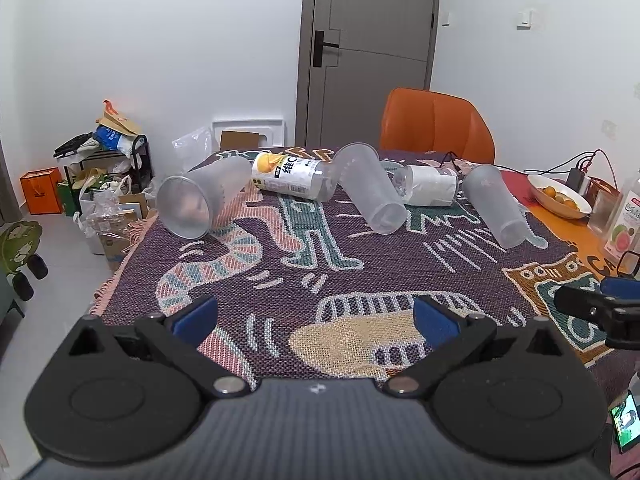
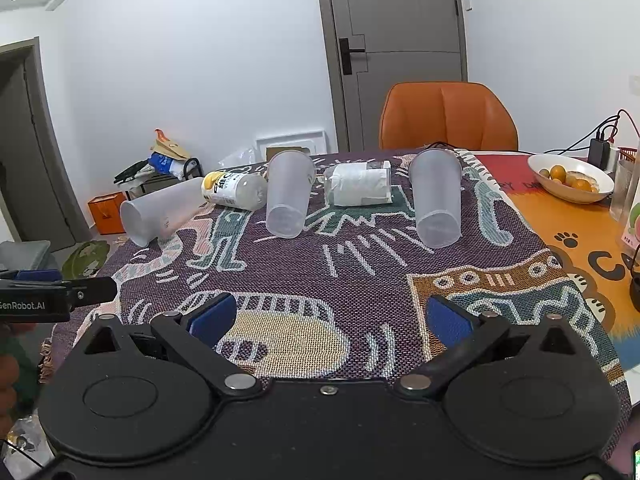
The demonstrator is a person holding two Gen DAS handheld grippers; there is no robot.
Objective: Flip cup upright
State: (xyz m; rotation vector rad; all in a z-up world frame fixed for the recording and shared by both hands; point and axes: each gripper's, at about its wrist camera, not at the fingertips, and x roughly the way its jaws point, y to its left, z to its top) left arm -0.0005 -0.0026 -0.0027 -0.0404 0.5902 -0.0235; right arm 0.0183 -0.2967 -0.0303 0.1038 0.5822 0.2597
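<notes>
Three frosted plastic cups lie on their sides on the patterned cloth. The left cup (image 1: 204, 200) (image 2: 160, 210) has its mouth toward me at the table's left edge. The middle cup (image 1: 370, 188) (image 2: 289, 194) and the right cup (image 1: 496, 206) (image 2: 436, 196) show their bases. My left gripper (image 1: 316, 316) is open and empty above the near cloth, well short of the cups. My right gripper (image 2: 328, 318) is open and empty too, also near the front. Each gripper shows at the edge of the other's view.
A yellow-labelled bottle (image 1: 292, 176) and a white-labelled bottle (image 1: 428, 185) lie between the cups. An orange chair (image 1: 436, 126) stands behind the table. A bowl of oranges (image 1: 558, 196), a glass, a carton and cables sit at the right. Clutter covers the floor at the left.
</notes>
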